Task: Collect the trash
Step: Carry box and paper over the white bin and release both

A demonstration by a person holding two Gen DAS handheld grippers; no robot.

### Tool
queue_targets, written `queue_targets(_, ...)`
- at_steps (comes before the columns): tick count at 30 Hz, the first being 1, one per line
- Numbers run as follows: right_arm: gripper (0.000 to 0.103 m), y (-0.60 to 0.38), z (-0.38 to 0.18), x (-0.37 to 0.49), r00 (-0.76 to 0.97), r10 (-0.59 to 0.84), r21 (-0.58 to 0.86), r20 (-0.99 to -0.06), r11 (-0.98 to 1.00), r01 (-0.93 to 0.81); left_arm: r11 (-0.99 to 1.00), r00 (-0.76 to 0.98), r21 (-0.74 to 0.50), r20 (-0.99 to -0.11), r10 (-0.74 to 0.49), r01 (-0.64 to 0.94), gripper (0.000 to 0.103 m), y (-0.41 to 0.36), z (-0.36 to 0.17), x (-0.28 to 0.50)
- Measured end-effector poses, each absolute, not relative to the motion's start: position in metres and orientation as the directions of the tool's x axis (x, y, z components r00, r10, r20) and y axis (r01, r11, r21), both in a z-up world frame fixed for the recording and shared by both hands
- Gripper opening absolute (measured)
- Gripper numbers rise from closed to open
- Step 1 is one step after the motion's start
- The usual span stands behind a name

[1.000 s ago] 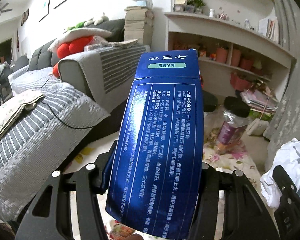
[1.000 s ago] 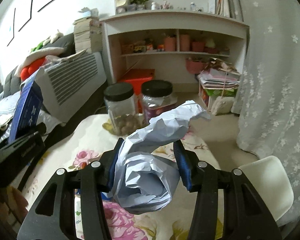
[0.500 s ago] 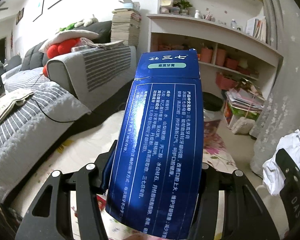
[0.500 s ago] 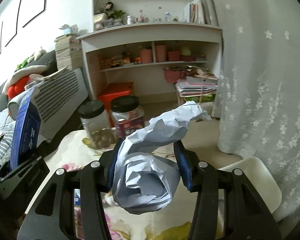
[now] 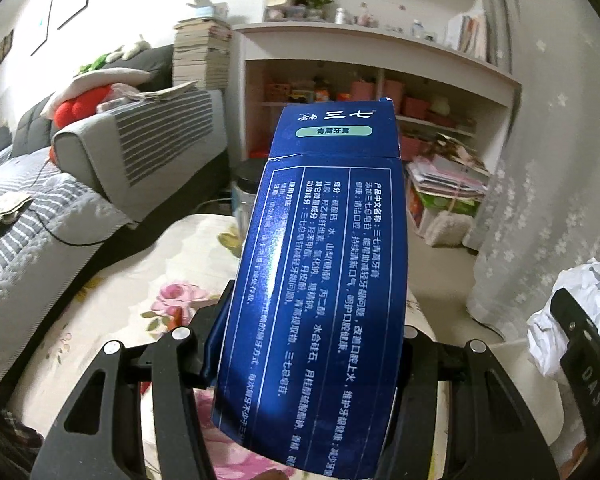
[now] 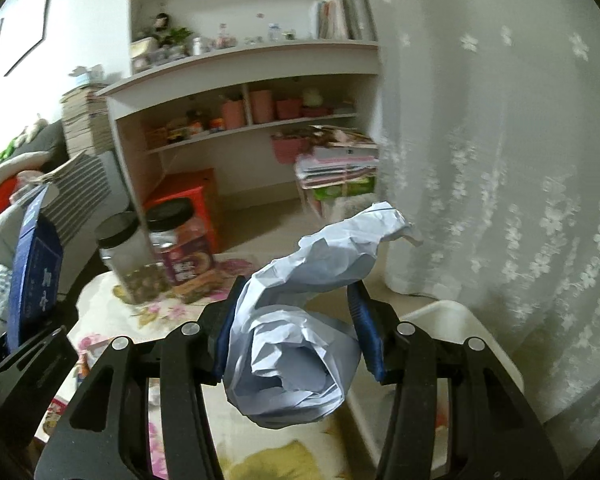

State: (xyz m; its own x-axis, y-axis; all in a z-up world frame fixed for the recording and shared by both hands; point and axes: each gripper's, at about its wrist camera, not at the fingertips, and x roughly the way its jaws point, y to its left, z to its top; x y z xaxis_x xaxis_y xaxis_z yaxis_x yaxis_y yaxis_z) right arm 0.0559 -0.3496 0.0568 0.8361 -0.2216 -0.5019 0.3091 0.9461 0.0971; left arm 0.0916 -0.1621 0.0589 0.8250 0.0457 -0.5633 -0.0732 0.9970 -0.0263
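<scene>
My left tongs (image 5: pixel 308 344) are clamped on a blue toothpaste box (image 5: pixel 320 264), which stands up from between the jaws and tilts slightly, blocking much of that camera's view. My right tongs (image 6: pixel 296 320) are closed on a crumpled wad of white paper (image 6: pixel 300 340), squeezed between the blue pads (image 6: pixel 366 336), with a twisted tail of it pointing up and forward. Both pieces of trash are lifted clear of the floral-covered desk (image 5: pixel 140 280), so I judge the picking-up to be done and the carrying step to be in hand.

In the right view, a white bin (image 6: pixel 452 320) sits just beside the desk's edge, below and to the right of the paper, with a lace curtain (image 6: pixel 520 160) hanging behind it. I read that as the drop point. My next move calls for bringing the paper over the bin's opening before I let the jaws part, then swinging the box across to follow. The box is long, so I want it aimed end-down to avoid catching the rim. Two black-lidded jars (image 6: pixel 156 248) stand on the desk's far side, well out of my path.
</scene>
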Motion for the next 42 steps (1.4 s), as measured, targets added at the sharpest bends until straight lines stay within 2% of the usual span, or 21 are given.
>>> queue_targets(5, 0.048, -0.395, 0.053, 0.050, 0.806, -0.272, 0.131, -0.525, 0.910, 0.393, 1.000, 0.821, -0.014, -0.571, 0.006, -0.017, 0.054, -0.194, 0.055, 0.089)
queue_targets(8, 0.051, -0.418, 0.051, 0.049, 0.787, -0.290, 0.147, -0.545, 0.890, 0.431, 1.000, 0.819, -0.006, -0.573, -0.019, 0.019, 0.054, -0.215, 0.054, 0.087)
queue_targets(12, 0.070, -0.454, 0.049, 0.040, 0.757, -0.337, 0.184, -0.560, 0.840, 0.510, 0.998, 0.817, -0.001, -0.574, -0.056, 0.067, 0.054, -0.242, 0.054, 0.085)
queue_targets(15, 0.077, -0.476, 0.053, 0.028, 0.749, -0.367, 0.212, -0.551, 0.807, 0.551, 0.994, 0.811, 0.002, -0.579, -0.087, 0.107, 0.054, -0.265, 0.053, 0.084)
queue_targets(25, 0.087, -0.538, 0.061, -0.013, 0.700, -0.475, 0.274, -0.533, 0.686, 0.674, 0.969, 0.771, 0.026, -0.611, -0.180, 0.247, 0.054, -0.344, 0.044, 0.073)
queue_targets(34, 0.089, -0.580, 0.063, -0.046, 0.668, -0.524, 0.339, -0.528, 0.591, 0.732, 0.931, 0.724, 0.041, -0.642, -0.253, 0.361, 0.055, -0.409, 0.038, 0.061)
queue_targets(35, 0.089, -0.582, 0.064, -0.049, 0.667, -0.528, 0.346, -0.526, 0.584, 0.735, 0.926, 0.715, 0.045, -0.649, -0.259, 0.376, 0.063, -0.417, 0.036, 0.060)
queue_targets(36, 0.090, -0.585, 0.064, -0.052, 0.664, -0.534, 0.353, -0.523, 0.573, 0.739, 0.919, 0.707, 0.043, -0.653, -0.272, 0.393, 0.077, -0.423, 0.036, 0.059)
queue_targets(37, 0.091, -0.588, 0.064, -0.055, 0.661, -0.539, 0.359, -0.521, 0.565, 0.743, 0.915, 0.703, 0.040, -0.653, -0.280, 0.402, 0.081, -0.427, 0.036, 0.058)
queue_targets(42, 0.091, -0.593, 0.066, -0.061, 0.656, -0.549, 0.369, -0.517, 0.549, 0.750, 0.907, 0.713, 0.068, -0.644, -0.277, 0.415, 0.083, -0.439, 0.039, 0.051)
